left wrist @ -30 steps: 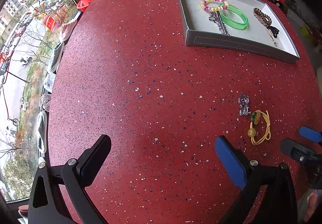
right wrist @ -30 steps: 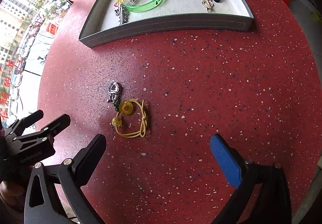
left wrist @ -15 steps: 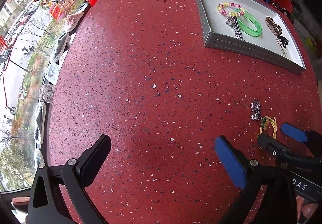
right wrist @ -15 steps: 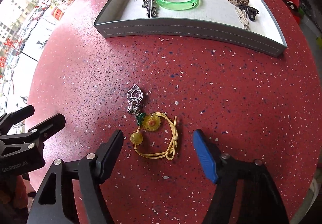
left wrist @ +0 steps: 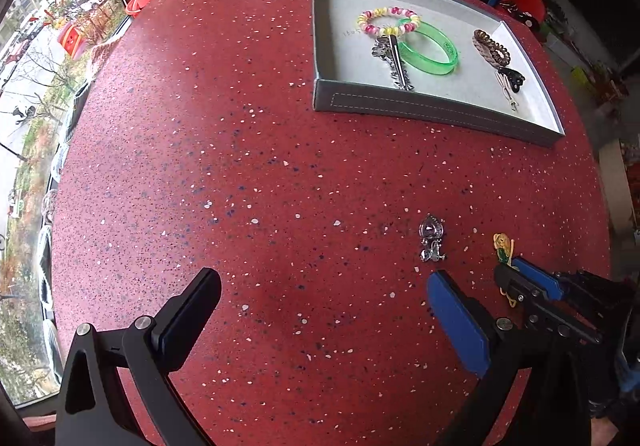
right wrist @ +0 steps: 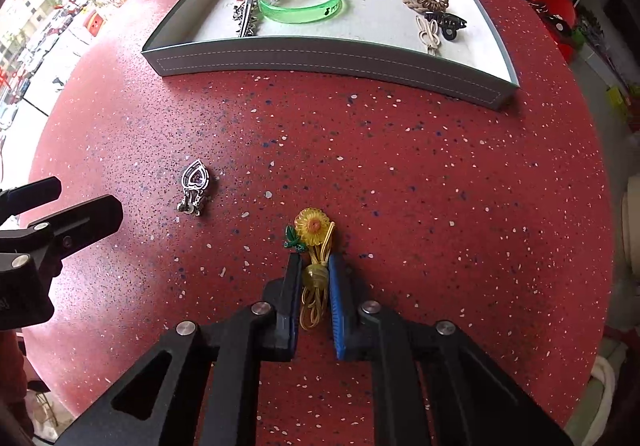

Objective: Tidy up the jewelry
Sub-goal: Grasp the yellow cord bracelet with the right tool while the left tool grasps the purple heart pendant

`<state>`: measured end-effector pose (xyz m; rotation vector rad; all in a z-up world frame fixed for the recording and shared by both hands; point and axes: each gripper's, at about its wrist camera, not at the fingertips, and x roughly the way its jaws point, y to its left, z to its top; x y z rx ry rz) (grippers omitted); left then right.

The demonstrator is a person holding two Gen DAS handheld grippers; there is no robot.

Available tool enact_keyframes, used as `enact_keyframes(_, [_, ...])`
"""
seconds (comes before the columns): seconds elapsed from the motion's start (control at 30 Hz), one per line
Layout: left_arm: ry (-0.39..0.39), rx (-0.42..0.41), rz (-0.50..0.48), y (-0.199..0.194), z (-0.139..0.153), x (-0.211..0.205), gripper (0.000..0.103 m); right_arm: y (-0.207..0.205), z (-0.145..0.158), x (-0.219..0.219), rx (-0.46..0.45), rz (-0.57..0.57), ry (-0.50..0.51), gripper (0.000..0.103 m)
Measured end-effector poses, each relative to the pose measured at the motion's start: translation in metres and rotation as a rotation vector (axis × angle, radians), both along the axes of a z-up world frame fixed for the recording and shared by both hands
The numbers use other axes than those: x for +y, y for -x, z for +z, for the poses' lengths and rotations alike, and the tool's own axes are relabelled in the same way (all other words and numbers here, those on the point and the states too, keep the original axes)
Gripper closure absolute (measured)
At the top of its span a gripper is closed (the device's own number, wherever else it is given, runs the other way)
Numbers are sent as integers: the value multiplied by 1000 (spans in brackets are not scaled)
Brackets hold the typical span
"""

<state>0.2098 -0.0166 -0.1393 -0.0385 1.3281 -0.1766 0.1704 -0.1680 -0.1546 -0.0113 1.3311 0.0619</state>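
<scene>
On red table [right wrist: 440, 173], right hand-held gripper [right wrist: 314, 266] closing around yellow hair tie [right wrist: 314, 246].

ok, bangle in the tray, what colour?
Translucent green bangle, a small dark mark on its side; clearest in the right wrist view.

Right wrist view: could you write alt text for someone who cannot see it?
The right hand-held gripper is closing its jaws on a yellow sunflower hair tie lying on a red speckled table. A silver heart pendant lies to its left, near the left hand-held gripper; a grey tray of bracelets and hair clips sits beyond.
</scene>
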Motion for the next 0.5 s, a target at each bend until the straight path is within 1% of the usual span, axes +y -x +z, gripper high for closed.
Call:
enact_keyframes(0.17, [10, 26, -53, -7, -11, -32, 0, -1, 0, -11, -1, -18, -28, 89])
enact_keyframes(0.2, [7, 26, -56, -9, -13, -36, 0, 7, 4, -19, -2, -22, -33, 89])
enact_keyframes(0.23, [3, 28, -61, -11, -15, -40, 6, 9, 5, -23, -3, -26, -39, 89])
enact_keyframes(0.27, [-1, 35, -68, -13, -18, -43, 9, 8, 4, -23, -4, -30, -45, 89])
enact_keyframes(0.3, [-2, 41, -72, -14, -20, -46, 10, 8, 4, -25, -5, -33, -50, 89])
enact_keyframes(0.4, [-36, 12, -99, -16, -20, -56, 10, 8, 4, -28, -6, -35, -57, 89])
enact_keyframes(0.47, [-60, -3, -118, -17, -20, -62, 19, 10, 4, -33, -6, -34, -59, 89])
enact_keyframes(0.5, [-73, -10, -131, -18, -20, -67, 21, 10, 4, -34, -5, -35, -60, 89])
